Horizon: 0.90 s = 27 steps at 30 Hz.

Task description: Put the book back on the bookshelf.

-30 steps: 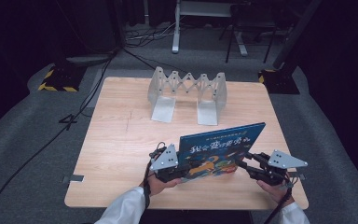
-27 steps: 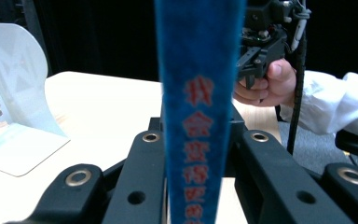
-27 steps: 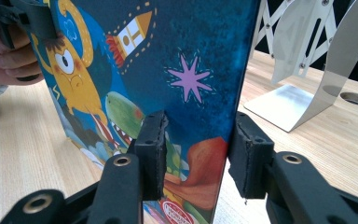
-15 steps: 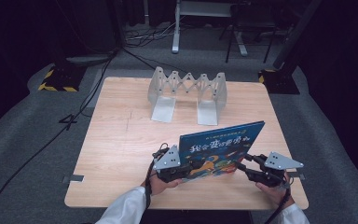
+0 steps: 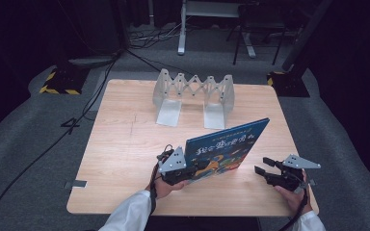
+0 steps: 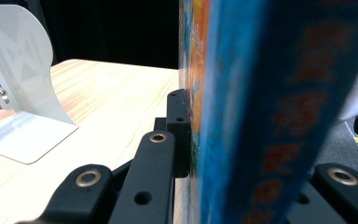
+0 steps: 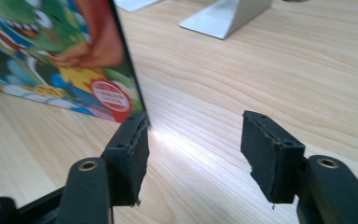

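Book [image 6: 242, 112] spine blurred between fingers [image 6: 177, 135]

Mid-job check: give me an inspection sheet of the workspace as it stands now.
Surface: wooden table, bare around the work.
Job's things: blue picture book upright on its edge; white folding book rack behind it, apart.
Clutter: nothing seen.
Grippers: left gripper clamped on the book; right gripper jaws have just been opening, nothing between them, beside the book's corner.
Cables: black cable across the grey floor, left.
Surroundings: dark room, stand legs behind.
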Available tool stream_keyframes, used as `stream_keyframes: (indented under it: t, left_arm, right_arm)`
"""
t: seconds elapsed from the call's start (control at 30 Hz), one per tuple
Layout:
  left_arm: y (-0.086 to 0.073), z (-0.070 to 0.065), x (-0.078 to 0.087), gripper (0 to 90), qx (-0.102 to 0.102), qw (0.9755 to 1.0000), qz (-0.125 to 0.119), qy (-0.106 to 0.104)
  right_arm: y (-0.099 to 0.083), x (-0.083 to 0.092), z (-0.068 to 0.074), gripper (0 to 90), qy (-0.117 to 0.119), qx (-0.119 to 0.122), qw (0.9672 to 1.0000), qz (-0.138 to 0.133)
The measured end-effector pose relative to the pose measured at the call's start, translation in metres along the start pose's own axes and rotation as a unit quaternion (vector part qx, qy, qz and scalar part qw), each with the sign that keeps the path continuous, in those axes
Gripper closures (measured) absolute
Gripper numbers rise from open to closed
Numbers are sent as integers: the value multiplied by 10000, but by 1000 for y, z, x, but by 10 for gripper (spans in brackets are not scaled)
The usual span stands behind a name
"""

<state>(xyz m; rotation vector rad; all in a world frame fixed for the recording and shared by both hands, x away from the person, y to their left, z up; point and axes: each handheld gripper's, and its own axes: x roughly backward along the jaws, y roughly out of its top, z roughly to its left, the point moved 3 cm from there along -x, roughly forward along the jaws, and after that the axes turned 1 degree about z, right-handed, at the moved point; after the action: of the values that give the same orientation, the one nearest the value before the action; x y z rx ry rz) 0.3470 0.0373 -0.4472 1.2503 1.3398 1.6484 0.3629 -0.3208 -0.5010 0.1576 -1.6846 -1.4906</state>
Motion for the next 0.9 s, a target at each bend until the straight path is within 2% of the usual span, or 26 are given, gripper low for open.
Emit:
stream_keyframes:
  t: [0.13,0.23,0.37,0.6,0.8,0.9]
  left_arm:
    - [2,1,-1,827,-106,9999,35,26]
    - [3,1,-3,828,-185,9998,82,76]
    - [5,1,-3,829,-176,9998,83,105]
    - [11,2,-2,830,-260,9991,76,311]
    - [20,6,3,830,-439,9976,194,495]
    - [24,8,7,830,-553,9953,301,736]
  right_arm:
    - [-4,-8,-1,399,-137,62,9994,297]
    - [-5,-10,0,392,-166,100,9991,382]
    - [-6,-12,0,392,-183,111,9988,444]
    - [-7,-14,1,392,-181,94,9987,476]
    - [-8,-15,3,391,-184,159,9980,578]
    - [-8,-16,4,391,-187,222,9976,630]
